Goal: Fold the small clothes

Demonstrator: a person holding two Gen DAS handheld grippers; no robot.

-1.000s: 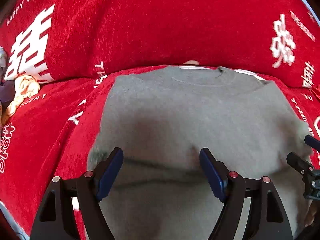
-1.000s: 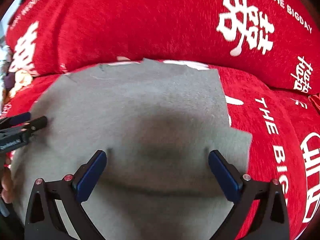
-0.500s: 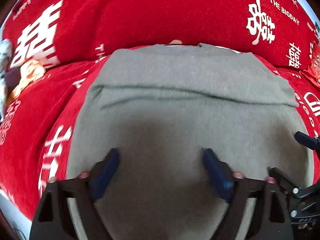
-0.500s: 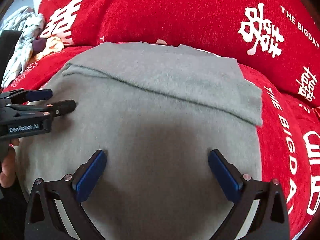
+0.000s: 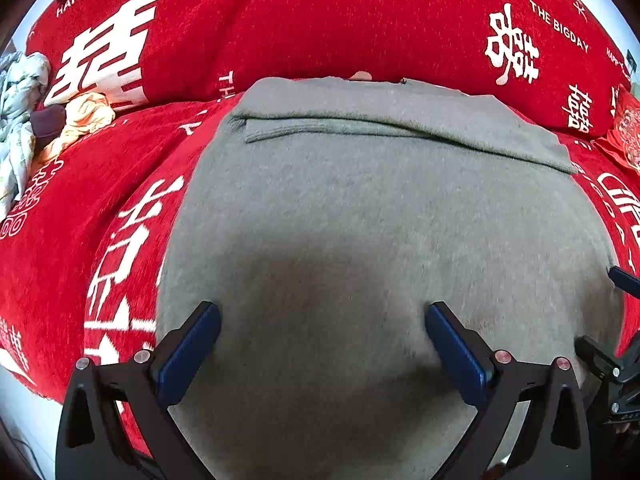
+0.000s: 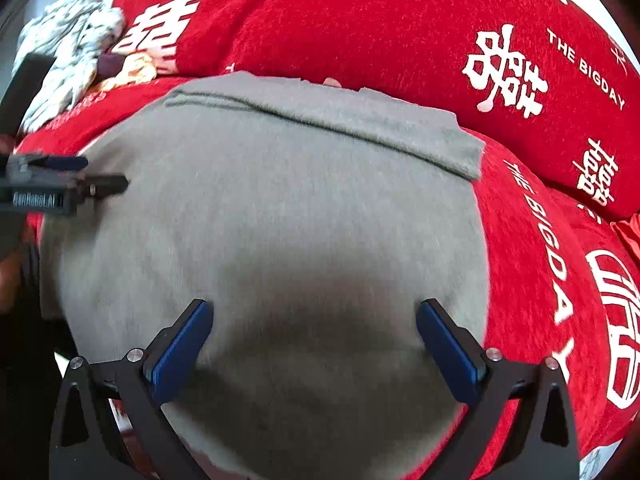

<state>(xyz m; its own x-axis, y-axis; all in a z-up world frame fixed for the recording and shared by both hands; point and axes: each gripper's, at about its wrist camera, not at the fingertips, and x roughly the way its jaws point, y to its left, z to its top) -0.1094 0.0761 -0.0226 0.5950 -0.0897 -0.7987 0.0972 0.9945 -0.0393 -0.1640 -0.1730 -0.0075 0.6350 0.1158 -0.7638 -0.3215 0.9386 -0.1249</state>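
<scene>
On the plush red cover (image 5: 100, 184), fuzzy grey garment (image 5: 360, 216) under both tools (image 5: 322, 330) (image 6: 314, 326), jaws wide apart

The garment (image 5: 360, 208) under me is plain grey, with no print, and its folded strip at the far edge is the same grey. The cover (image 5: 100, 184) below it is bright red with white Chinese characters and white English words such as "THE BIGDAY" and "HAPPY". The cushion (image 6: 380, 28) behind has the same red with white signs. My left gripper (image 5: 322, 334) is black with dark blue pads (image 5: 188, 354), and my right gripper (image 6: 314, 330) has the same colours. At the far left lies a pile of clothes (image 5: 20, 120): pale blue-grey with small marks, one piece cream-orange (image 5: 86, 114), one dark maroon.
</scene>
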